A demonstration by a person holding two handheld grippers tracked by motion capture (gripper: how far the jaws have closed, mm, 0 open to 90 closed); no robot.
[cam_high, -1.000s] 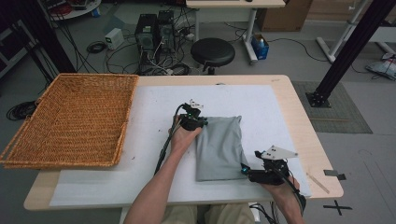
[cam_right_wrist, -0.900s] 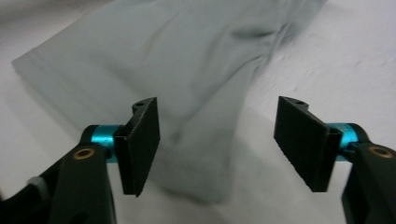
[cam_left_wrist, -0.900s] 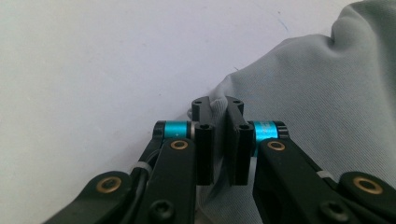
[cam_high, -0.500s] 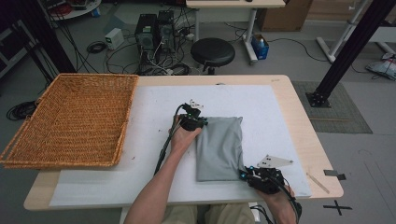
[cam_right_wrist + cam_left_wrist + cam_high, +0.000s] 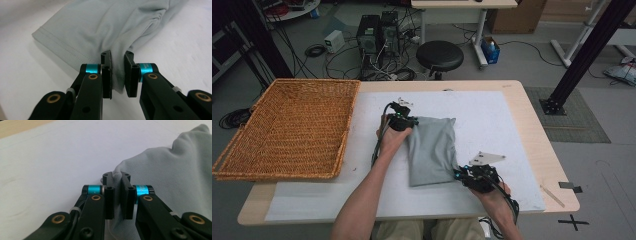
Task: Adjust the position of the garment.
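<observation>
A folded grey cloth (image 5: 432, 150) lies on the white mat (image 5: 492, 120) in the middle of the table. My left gripper (image 5: 404, 121) is at the cloth's far left corner. In the left gripper view the left gripper (image 5: 116, 176) is shut on a pinch of the grey cloth (image 5: 175, 182). My right gripper (image 5: 460, 175) is at the near right corner. In the right gripper view the right gripper (image 5: 117, 56) has its jaws close together, with the hemmed edge of the cloth (image 5: 100, 25) bunched between them.
A large wicker basket (image 5: 287, 125) takes up the table's left side. The wooden table edge (image 5: 557, 165) runs along the right, with a thin stick (image 5: 553, 196) near the front right corner. A stool and computer cases stand on the floor beyond.
My right gripper has slid left along the near edge and its jaws now sit around the cloth's corner. The left gripper and the cloth have stayed put.
</observation>
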